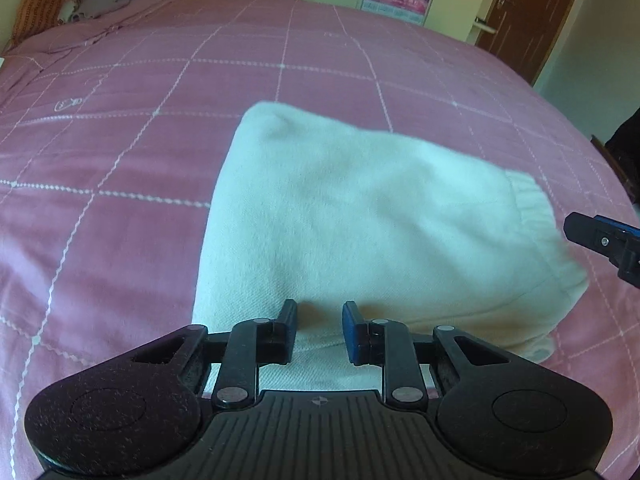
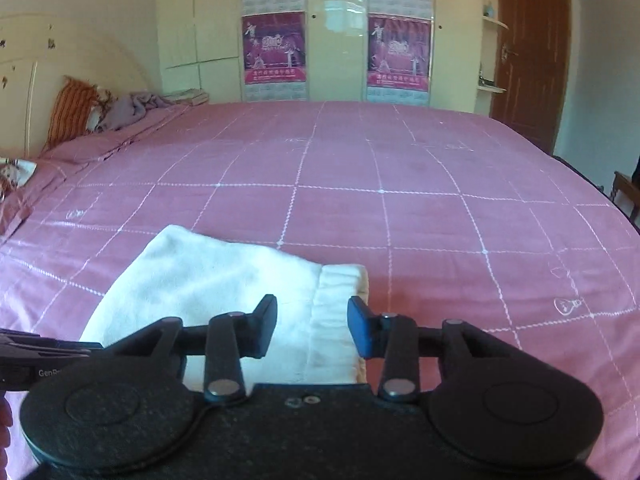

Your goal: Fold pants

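The pants [image 1: 360, 216], white and soft, lie folded into a compact bundle on the pink bed [image 1: 120, 140], whose cover carries a grid of thin white lines. The ribbed waistband [image 2: 340, 312] sits at the bundle's right end, as the right wrist view shows clearly. The left tool [image 1: 319, 330] hovers at the near edge of the fabric with its fingers spread apart and nothing between them; the cloth shows through the gap. The right tool [image 2: 312, 330] is likewise spread wide and empty, poised over the waistband end, and its fingers [image 1: 592, 232] enter the left wrist view from the right edge, just beside the bundle. At the head of the bed, an orange striped pillow [image 2: 72, 112] and a crumpled grey cloth [image 2: 132, 108] rest near the wall. Beyond stand a wardrobe with purple posters [image 2: 274, 48] and a brown door [image 2: 528, 52].
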